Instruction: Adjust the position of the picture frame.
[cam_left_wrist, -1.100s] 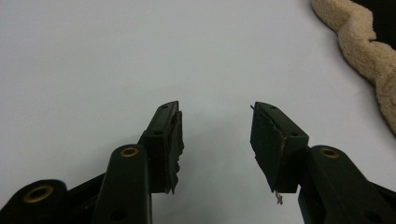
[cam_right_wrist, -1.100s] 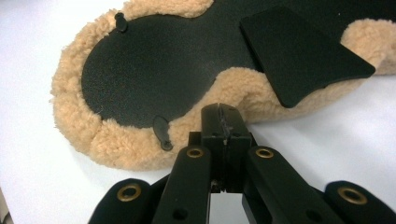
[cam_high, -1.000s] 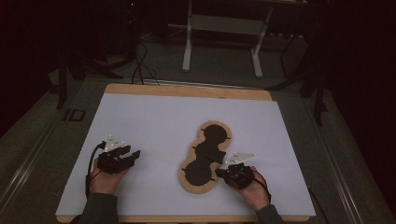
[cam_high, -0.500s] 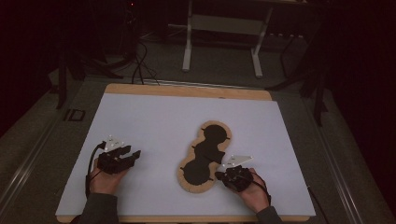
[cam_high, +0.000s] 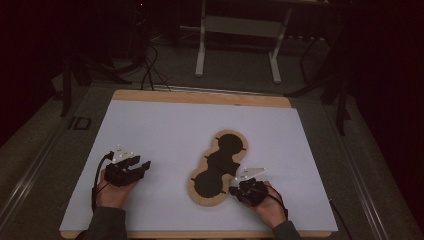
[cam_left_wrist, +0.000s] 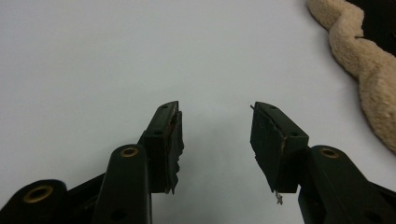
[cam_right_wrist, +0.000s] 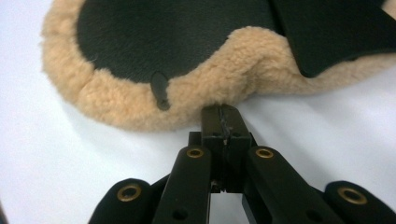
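A: Where does the sheepskin pad (cam_high: 218, 168) lie?

B: Flat on the white sheet (cam_high: 165, 130) that covers the bench (cam_high: 200, 97), a little right of the middle in the high view. It is peanut-shaped, with two round lobes and a narrow waist, black on the inside and rimmed with tan fleece. It runs at a slant, with the near lobe lower left and the far lobe upper right.

A: And the right tool (cam_high: 239, 186)?

B: It sits at the right edge of the near lobe. In the right gripper view its jaws are clenched flat against each other, the tips right at the tan fleece rim (cam_right_wrist: 224, 79). I cannot tell whether any fleece is caught between them; they look closed on nothing. A small black tab (cam_right_wrist: 160, 90) lies on the fleece just left of the tips.

A: The left tool (cam_high: 142, 165)?

B: Released, with its jaws apart and only bare white sheet between them in the left gripper view. It rests low on the sheet, well left of the pad, with the person's left hand (cam_high: 112, 192) behind it. The fleece rim shows at the upper right corner of that view, well clear of the jaws.

A: And the right hand (cam_high: 267, 205)?

B: Near the front edge of the bench, behind its tool.
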